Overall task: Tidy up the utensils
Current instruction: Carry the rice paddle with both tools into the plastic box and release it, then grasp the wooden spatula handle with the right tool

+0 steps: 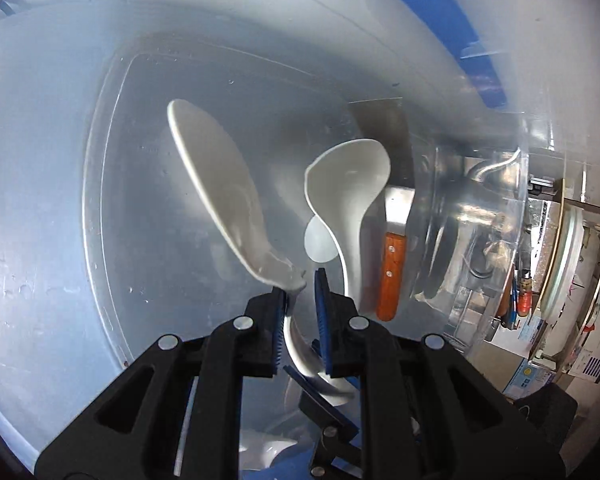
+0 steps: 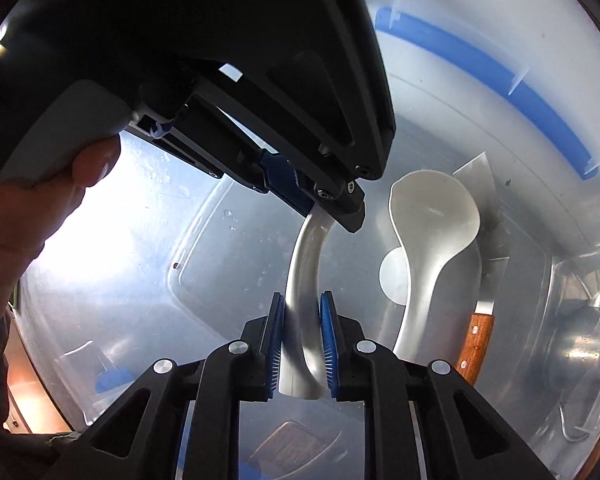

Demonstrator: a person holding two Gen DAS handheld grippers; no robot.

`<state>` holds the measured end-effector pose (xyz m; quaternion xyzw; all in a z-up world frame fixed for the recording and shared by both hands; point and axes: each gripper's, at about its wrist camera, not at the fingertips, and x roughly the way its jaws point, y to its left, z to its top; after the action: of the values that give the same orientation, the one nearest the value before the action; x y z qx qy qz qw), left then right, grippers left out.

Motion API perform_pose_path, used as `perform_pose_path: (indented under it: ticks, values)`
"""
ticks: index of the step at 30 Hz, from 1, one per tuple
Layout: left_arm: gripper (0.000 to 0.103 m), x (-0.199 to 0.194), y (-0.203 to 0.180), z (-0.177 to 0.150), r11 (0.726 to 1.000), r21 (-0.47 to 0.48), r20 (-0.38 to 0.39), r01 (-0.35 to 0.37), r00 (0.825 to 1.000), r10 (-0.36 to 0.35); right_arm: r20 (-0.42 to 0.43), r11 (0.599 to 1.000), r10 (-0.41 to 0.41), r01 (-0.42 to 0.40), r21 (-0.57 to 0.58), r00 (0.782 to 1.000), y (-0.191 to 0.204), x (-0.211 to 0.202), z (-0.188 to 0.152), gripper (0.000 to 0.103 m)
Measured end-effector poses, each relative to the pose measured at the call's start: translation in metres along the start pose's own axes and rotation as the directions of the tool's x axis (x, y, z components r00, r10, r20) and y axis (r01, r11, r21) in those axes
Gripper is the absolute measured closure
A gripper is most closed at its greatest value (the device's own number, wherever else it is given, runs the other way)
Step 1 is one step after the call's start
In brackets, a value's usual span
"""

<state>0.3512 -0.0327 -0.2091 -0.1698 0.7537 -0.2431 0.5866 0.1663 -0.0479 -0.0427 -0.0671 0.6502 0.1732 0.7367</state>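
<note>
A white rice paddle (image 1: 220, 188) hangs over a clear plastic bin (image 1: 100, 208). My left gripper (image 1: 302, 286) stands around its handle, the left pad touching it and the right pad slightly apart. My right gripper (image 2: 302, 308) holds the handle's end (image 2: 302, 320) between both blue pads. The left gripper (image 2: 324, 196) shows in the right wrist view, over the handle. In the bin lie a white ladle-like spoon (image 1: 352, 184) and a metal scraper with a wooden handle (image 1: 394, 220); they also show in the right wrist view, spoon (image 2: 432, 240), scraper (image 2: 480, 276).
The bin has blue clips (image 2: 496, 76) on its rim. A small translucent disc (image 1: 320, 240) lies under the spoon. Metal pots (image 1: 472, 216) and cluttered shelves (image 1: 564, 264) stand beyond the bin's right wall. A hand (image 2: 28, 216) holds the left gripper.
</note>
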Motion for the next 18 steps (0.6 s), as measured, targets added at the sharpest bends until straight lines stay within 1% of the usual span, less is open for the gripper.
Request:
perform_pose_path:
  ticks: [1, 2, 3, 4, 5, 7, 8, 9, 10, 11, 12, 13, 14, 15, 16, 17, 18]
  values:
    - [0.089, 0.007, -0.004, -0.001, 1.000, -0.003, -0.013, -0.010, 1.000, 0.009, 0.006, 1.000, 0.007, -0.007, -0.001, 1.000, 0.000, -0.002, 0.001, 0.084]
    - [0.089, 0.009, -0.002, 0.000, 0.999, -0.006, -0.021, -0.031, 0.999, 0.031, -0.005, 1.000, 0.005, -0.005, -0.005, 1.000, 0.000, -0.001, 0.002, 0.083]
    - [0.089, 0.009, 0.001, 0.001, 0.999, -0.008, -0.021, -0.048, 0.999, 0.048, -0.020, 1.000, -0.001, 0.001, 0.004, 1.000, -0.001, 0.000, 0.001, 0.079]
    - [0.089, 0.008, 0.001, 0.001, 0.998, -0.013, -0.019, -0.055, 0.998, 0.055, -0.018, 1.000, -0.005, 0.005, 0.020, 1.000, -0.003, -0.001, -0.001, 0.075]
    - [0.089, 0.006, 0.001, 0.000, 0.998, -0.017, -0.010, -0.058, 0.998, 0.058, -0.001, 0.999, -0.009, 0.009, 0.035, 1.000, -0.004, -0.008, -0.004, 0.069]
    - [0.089, -0.007, 0.000, -0.004, 0.998, -0.007, 0.037, -0.065, 0.997, 0.065, 0.062, 0.999, -0.025, 0.022, 0.046, 0.998, -0.010, -0.031, -0.014, 0.068]
    - [0.083, -0.015, -0.004, -0.008, 0.998, 0.013, 0.057, -0.065, 0.996, 0.064, 0.105, 0.999, -0.035, 0.030, 0.044, 0.994, -0.009, -0.048, -0.023, 0.067]
    - [0.070, -0.025, -0.009, -0.017, 0.996, 0.033, 0.092, -0.080, 0.993, 0.077, 0.157, 0.999, -0.040, 0.034, 0.036, 0.987, -0.006, -0.068, -0.036, 0.060]
    - [0.060, -0.037, -0.018, -0.026, 0.994, 0.054, 0.138, -0.095, 0.987, 0.087, 0.206, 0.999, -0.034, 0.031, 0.019, 0.978, -0.001, -0.090, -0.052, 0.055]
    - [0.033, -0.052, -0.025, -0.038, 0.990, 0.089, 0.200, -0.107, 0.976, 0.087, 0.242, 1.000, -0.020, 0.021, -0.004, 0.970, 0.003, -0.108, -0.067, 0.044]
    - [0.017, -0.066, -0.033, -0.050, 0.984, 0.127, 0.257, -0.123, 0.963, 0.087, 0.270, 0.999, 0.000, 0.010, -0.033, 0.963, 0.011, -0.124, -0.087, 0.034]
    - [0.016, -0.079, -0.042, -0.065, 0.976, 0.170, 0.299, -0.134, 0.951, 0.079, 0.282, 0.998, 0.019, -0.002, -0.059, 0.959, 0.018, -0.135, -0.109, 0.028]
    - [0.016, -0.089, -0.047, -0.078, 0.969, 0.196, 0.322, -0.150, 0.943, 0.081, 0.285, 0.997, 0.033, -0.011, -0.079, 0.958, 0.026, -0.141, -0.127, 0.019]
    - [0.016, -0.099, -0.051, -0.091, 0.965, 0.209, 0.343, -0.156, 0.936, 0.077, 0.274, 0.996, 0.034, -0.010, -0.088, 0.961, 0.033, -0.142, -0.147, 0.017]
    - [0.016, -0.108, -0.055, -0.106, 0.963, 0.221, 0.367, -0.151, 0.928, 0.062, 0.250, 0.997, 0.018, 0.003, -0.080, 0.968, 0.039, -0.137, -0.163, 0.017]
    - [0.016, -0.116, -0.057, -0.120, 0.963, 0.233, 0.386, -0.137, 0.922, 0.037, 0.218, 0.998, -0.002, 0.016, -0.063, 0.976, 0.040, -0.129, -0.175, 0.017]
    - [0.014, -0.122, -0.058, -0.135, 0.962, 0.245, 0.398, -0.119, 0.917, 0.012, 0.172, 0.999, -0.014, 0.021, -0.036, 0.985, 0.044, -0.112, -0.188, 0.017]
